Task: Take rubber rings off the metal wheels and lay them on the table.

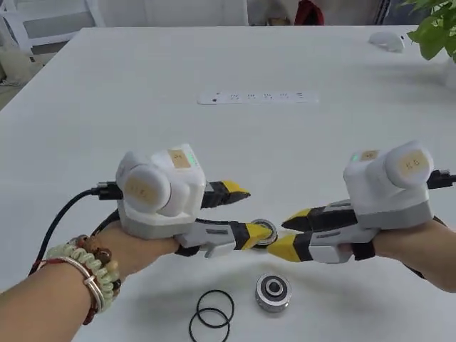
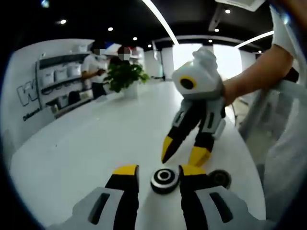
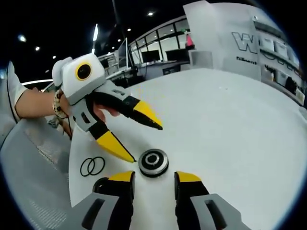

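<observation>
Our left gripper [image 1: 254, 211] and right gripper [image 1: 278, 236], fingers spread, flank the metal wheel [image 1: 262, 231] on the worktop [image 1: 214, 149]; two rubber rings [image 1: 212, 315] lie near it. Next we likely steady it and pinch its ring.

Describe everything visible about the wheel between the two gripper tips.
The wheel is a round disc lying flat on the white table. Its outer band looks black, with a pale metal ring and dark hub inside. It sits between the open left gripper and open right gripper; one left jaw tip is beside its edge, contact unclear.
</observation>
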`<state>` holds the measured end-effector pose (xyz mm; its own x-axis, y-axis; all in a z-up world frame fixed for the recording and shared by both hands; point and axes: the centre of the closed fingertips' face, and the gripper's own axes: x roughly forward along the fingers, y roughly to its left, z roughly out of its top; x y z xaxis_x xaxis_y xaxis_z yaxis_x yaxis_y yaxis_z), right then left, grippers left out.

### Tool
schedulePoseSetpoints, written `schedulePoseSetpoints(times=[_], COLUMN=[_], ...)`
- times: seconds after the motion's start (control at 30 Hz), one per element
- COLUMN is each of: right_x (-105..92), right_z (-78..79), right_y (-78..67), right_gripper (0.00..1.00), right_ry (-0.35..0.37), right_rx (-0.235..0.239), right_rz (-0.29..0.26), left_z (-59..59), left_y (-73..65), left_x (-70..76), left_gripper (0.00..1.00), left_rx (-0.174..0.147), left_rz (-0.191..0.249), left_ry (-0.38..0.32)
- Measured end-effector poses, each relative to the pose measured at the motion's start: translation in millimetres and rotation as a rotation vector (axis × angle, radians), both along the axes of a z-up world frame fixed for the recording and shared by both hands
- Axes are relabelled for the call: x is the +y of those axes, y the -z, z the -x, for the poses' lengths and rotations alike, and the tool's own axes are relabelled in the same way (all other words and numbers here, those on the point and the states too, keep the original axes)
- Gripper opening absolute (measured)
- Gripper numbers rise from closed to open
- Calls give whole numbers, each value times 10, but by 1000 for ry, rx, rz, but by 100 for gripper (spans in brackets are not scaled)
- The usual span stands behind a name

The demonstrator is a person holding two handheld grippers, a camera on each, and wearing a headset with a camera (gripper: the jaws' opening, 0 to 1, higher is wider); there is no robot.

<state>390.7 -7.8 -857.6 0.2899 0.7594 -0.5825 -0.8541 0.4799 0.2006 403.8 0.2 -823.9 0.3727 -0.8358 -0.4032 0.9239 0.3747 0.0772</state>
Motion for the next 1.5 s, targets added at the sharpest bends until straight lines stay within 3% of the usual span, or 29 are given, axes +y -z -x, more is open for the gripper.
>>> schedulePoseSetpoints(times=[0.17,0.37,0.47,0.57,0.63,1.0,1.3,1.4,1.5], right_x=[19,40,40,36,34,53,47,7,19], right_z=[9,24,23,22,15,9,44,61,78], right_y=[13,34,46,49,48,29,47,80,76], right_gripper=[29,26,25,24,24,21,16,10,7], right_ry=[-3,-15,-18,-18,-17,-19,-74,-95,-95], right_rx=[2,0,-3,-7,-11,-28,-62,-67,-60], right_rz=[-1,5,13,17,18,11,52,86,77], left_z=[19,31,33,25,19,46,76,86,88], left_y=[85,198,193,217,217,237,235,236,236], left_x=[-26,-42,-63,-47,-39,-33,-20,-15,-12], left_gripper=[27,22,20,18,17,14,14,14,14], left_rx=[7,53,85,91,119,122,133,133,134], left_rz=[-22,-46,-16,-25,-14,-29,-32,-32,-33], left_ry=[-10,-34,-49,-63,-82,-74,-67,-65,-67])
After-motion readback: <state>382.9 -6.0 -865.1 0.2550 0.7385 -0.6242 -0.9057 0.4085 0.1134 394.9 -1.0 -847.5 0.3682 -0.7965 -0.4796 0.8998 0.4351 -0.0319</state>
